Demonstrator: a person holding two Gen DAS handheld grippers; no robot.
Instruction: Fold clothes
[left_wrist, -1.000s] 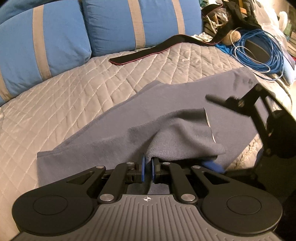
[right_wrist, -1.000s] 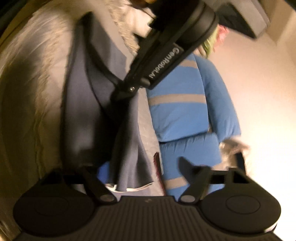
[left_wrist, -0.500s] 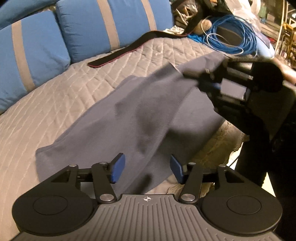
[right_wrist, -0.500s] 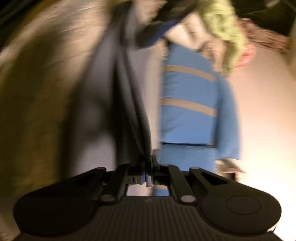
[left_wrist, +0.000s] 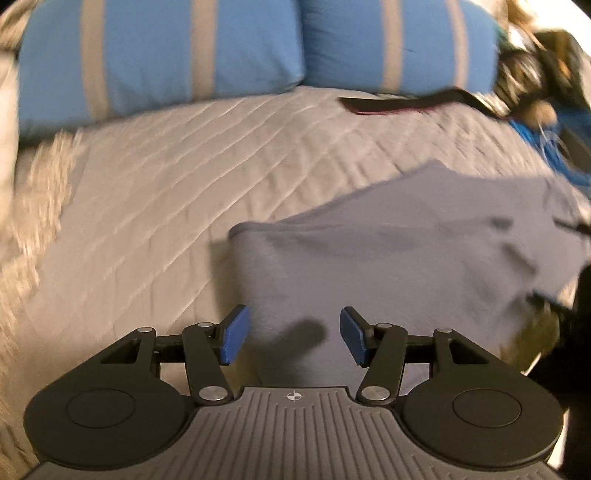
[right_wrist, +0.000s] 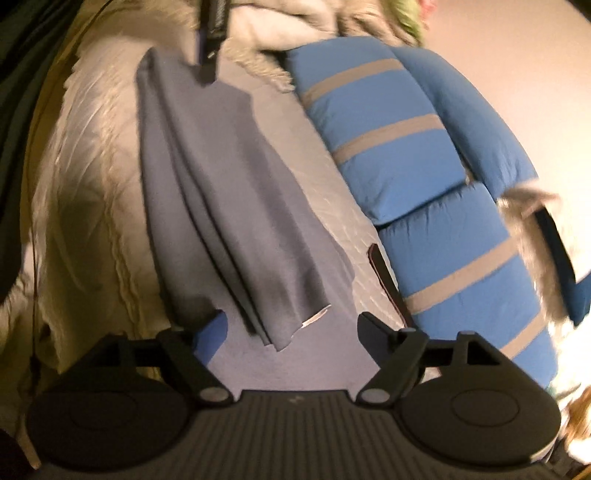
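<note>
A grey fleece garment (left_wrist: 388, 258) lies on the quilted bedspread (left_wrist: 166, 177), folded over itself, with one corner at the left. My left gripper (left_wrist: 291, 339) hovers open just above its near edge, nothing between the blue pads. In the right wrist view the same garment (right_wrist: 221, 184) stretches away in long folds, a pale hem showing at its near corner. My right gripper (right_wrist: 291, 332) is open over that near corner, holding nothing. A dark part of the left gripper (right_wrist: 210, 37) shows at the garment's far end.
Two blue pillows with grey stripes (left_wrist: 221, 48) stand along the back of the bed. A black strap with a red edge (left_wrist: 406, 105) lies before them. Blue cable and clutter (left_wrist: 554, 147) sit at the right. A cream fringed blanket (right_wrist: 92, 184) borders the bed.
A second ago my left gripper was shut on the garment; it let go and swung left. My right gripper closed on the cloth half a second ago and has now opened, the garment lying folded.
</note>
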